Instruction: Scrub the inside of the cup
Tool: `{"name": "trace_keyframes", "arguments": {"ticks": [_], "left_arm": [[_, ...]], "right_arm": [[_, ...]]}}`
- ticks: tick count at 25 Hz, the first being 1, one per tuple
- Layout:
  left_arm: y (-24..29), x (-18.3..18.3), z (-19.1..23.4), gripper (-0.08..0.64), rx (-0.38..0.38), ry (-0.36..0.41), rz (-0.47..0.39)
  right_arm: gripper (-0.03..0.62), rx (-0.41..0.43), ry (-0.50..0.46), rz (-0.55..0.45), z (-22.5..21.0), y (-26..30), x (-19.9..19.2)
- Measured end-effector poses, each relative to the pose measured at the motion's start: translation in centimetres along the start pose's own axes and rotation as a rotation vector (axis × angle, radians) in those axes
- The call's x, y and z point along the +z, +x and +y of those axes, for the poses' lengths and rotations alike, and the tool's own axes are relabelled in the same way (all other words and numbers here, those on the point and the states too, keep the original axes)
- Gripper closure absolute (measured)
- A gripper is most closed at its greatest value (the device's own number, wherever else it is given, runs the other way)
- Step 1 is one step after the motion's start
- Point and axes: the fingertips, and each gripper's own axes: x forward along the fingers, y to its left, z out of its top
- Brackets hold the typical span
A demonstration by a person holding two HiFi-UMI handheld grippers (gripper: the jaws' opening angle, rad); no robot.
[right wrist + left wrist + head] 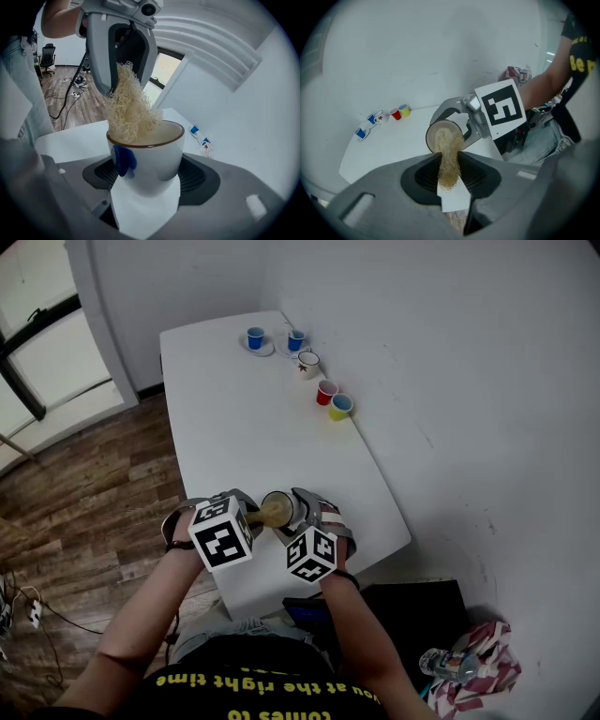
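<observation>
Pads of the right gripper (147,187) stand wide apart and clamp the sides of a brown-rimmed cup (154,154), white with a blue mark on its wall. The left gripper (450,185) has its jaws drawn close together on a straw-coloured fibre scrubber (449,154), whose far end is pushed into the cup's mouth. Cup and scrubber are held over the near end of the white table (262,427), close to its near edge and right-hand corner. A long stretch of tabletop lies between them and the far end. There a blue cup (255,337) and a second blue cup (296,338), each on a saucer, then a marked white cup (307,362), a red cup (326,392) and a yellow cup (340,407) line up along the side next to the wall (469,381). Wooden floor (84,502) runs along the table's other side. Yellow letters on the person's black shirt (234,662) include "the right time".
</observation>
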Motion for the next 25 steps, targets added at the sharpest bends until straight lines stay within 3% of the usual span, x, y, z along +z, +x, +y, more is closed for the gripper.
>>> {"name": "trace_keyframes", "arguments": {"ticks": [11,20,25], "left_arm": [[0.7,0.5,1.6,0.456,0.045,0.01,0.028],[1.4,0.4,-0.1,0.456,-0.02,0.01,0.045],[1.5,0.9,0.1,0.456,-0.019,0.011,0.038]], "right_arm": [[0.202,0.004,-0.031,0.009,0.7,0.1,0.2],[0.202,0.006,-0.041,0.017,0.7,0.3,-0.1],[0.202,0.013,-0.047,0.011,1.1,0.4,0.2]]}}
